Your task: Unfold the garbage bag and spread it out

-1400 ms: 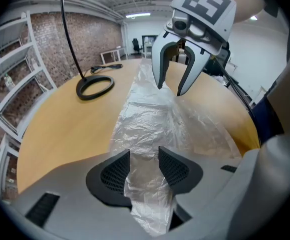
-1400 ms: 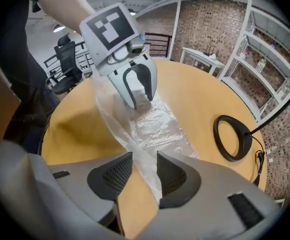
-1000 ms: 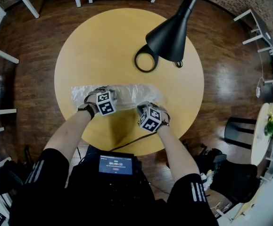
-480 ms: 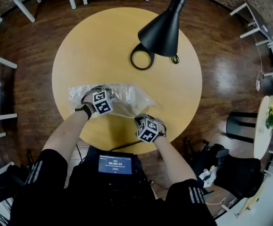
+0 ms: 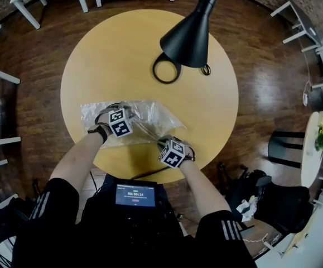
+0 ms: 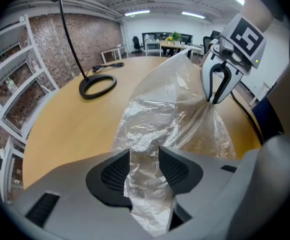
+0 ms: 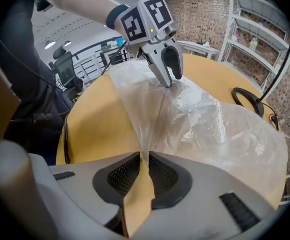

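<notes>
A clear, crinkled garbage bag (image 5: 150, 116) lies partly bunched on the round wooden table (image 5: 122, 54). My left gripper (image 5: 125, 115) stands on the bag's left half. In the left gripper view its pads (image 6: 115, 173) hold a gathered strip of the bag (image 6: 160, 119). My right gripper (image 5: 162, 140) is nearer the table's front edge and has a thin edge of the bag (image 7: 210, 129) drawn taut to a point between its tips (image 7: 145, 159). Its jaws are opening. Each gripper view shows the other gripper, the right gripper (image 6: 216, 100) and the left gripper (image 7: 167, 81).
A black desk lamp's shade (image 5: 186, 35) hangs over the far right of the table, above its ring base (image 5: 167, 71). White shelving and chairs stand on the wooden floor around the table. A small screen (image 5: 135, 195) sits at the person's waist.
My right gripper has drawn back toward the table's front edge, pulling the bag's near right corner out with it. The left gripper has stayed on the bag.
</notes>
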Demonstrator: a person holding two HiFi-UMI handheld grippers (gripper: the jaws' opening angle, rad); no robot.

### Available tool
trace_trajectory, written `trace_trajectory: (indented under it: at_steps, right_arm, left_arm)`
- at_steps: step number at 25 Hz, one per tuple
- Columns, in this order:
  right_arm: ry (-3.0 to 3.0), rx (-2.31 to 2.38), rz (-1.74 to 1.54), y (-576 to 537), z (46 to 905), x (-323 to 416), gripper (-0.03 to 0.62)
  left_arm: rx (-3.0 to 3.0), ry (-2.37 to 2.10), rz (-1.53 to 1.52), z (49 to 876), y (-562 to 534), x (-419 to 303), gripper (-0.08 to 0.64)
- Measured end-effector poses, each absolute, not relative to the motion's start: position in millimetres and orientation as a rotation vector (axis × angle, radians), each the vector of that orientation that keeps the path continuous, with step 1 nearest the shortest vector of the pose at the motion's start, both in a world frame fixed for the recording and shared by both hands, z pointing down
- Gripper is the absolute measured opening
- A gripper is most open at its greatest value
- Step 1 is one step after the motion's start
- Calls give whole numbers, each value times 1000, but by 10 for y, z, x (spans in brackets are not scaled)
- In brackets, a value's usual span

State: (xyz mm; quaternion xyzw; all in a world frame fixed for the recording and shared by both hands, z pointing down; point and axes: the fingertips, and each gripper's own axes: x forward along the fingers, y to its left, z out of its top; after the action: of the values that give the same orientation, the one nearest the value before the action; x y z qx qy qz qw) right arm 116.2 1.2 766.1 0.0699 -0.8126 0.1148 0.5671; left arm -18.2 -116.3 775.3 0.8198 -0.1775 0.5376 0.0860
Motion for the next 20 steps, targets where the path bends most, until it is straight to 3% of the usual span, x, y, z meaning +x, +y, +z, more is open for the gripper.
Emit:
trace_trajectory:
  at_steps: [6,14,20]
  right_arm:
    - [-2021,190,284,40,7294,1025,170]
    - [-2193,362,125,-420,6418,858,170]
    - [-2089,411,12,-1028,6402,975,167]
  left_arm:
    - [2483,-523,1624,7720,-1151,-195,192]
    - [2627,-553,1493,7236,-1137,46,192]
    - [2673,-412,1576,7270,-811,247,193]
